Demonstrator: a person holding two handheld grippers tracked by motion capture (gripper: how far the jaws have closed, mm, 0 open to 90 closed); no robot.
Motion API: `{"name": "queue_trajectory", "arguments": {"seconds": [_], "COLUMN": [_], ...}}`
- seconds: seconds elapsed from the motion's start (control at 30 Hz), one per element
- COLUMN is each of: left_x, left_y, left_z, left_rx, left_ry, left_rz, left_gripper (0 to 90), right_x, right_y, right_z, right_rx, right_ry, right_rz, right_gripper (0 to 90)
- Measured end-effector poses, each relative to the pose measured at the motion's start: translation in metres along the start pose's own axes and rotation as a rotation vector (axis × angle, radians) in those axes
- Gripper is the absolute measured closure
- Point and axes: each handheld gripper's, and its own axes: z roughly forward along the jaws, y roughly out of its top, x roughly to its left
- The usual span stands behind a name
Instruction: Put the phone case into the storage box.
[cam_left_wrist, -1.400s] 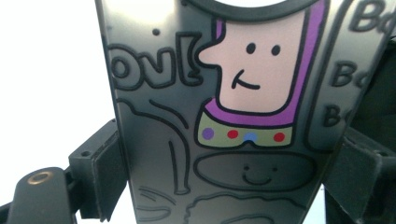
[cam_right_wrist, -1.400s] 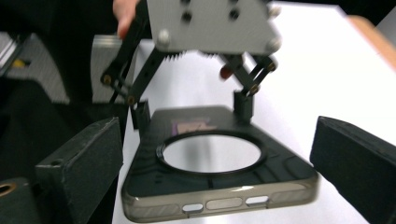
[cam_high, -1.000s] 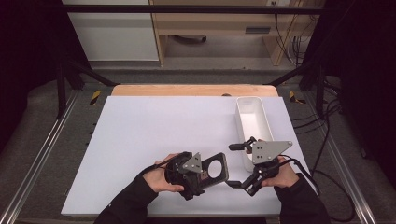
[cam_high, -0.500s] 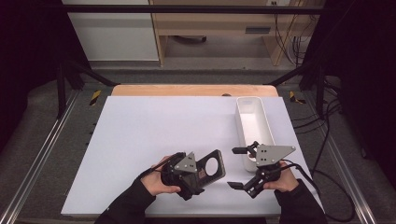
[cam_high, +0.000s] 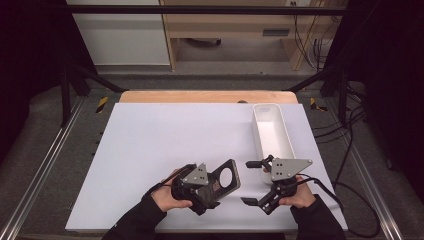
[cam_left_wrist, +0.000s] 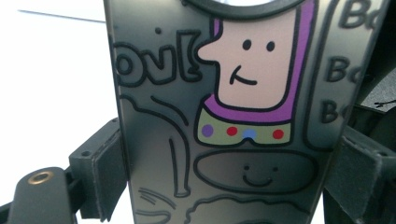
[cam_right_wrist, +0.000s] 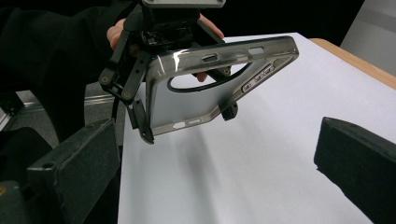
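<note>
Between the jaws of the left hand-held gripper (cam_high: 212, 187): dark phone case (cam_high: 222, 179), clamped across its short sides, raised off the white surface (cam_high: 165, 140) near its front edge. Long axis of case running away from that gripper toward the right and slightly rearward, round camera opening at the far end, printed cartoon side facing the left gripper view. Right hand-held gripper (cam_high: 255, 182) just beside the case's far end, jaws spread wide, gripping nothing, not touching it. White tray (cam_high: 272, 131) behind the right hand-held gripper, near the surface's right edge, apart from the case.
</note>
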Motion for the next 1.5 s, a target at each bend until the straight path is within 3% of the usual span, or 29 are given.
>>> {"name": "queue_trajectory", "arguments": {"seconds": [0.4,1.5], "left_x": [-0.002,-0.010], "left_y": [0.006,0.013], "left_z": [0.001,0.013], "left_rx": [-0.021,-0.009], "left_ry": [-0.012,-0.056], "left_rz": [0.028,0.093], "left_gripper": [11.4,11.5], "right_x": [0.001,0.005], "right_y": [0.001,0.000], "right_z": [0.007,0.020], "right_rx": [0.002,0.004], "right_ry": [0.021,0.076], "right_rz": [-0.005,-0.013], "right_gripper": [1.4,2.8]}}
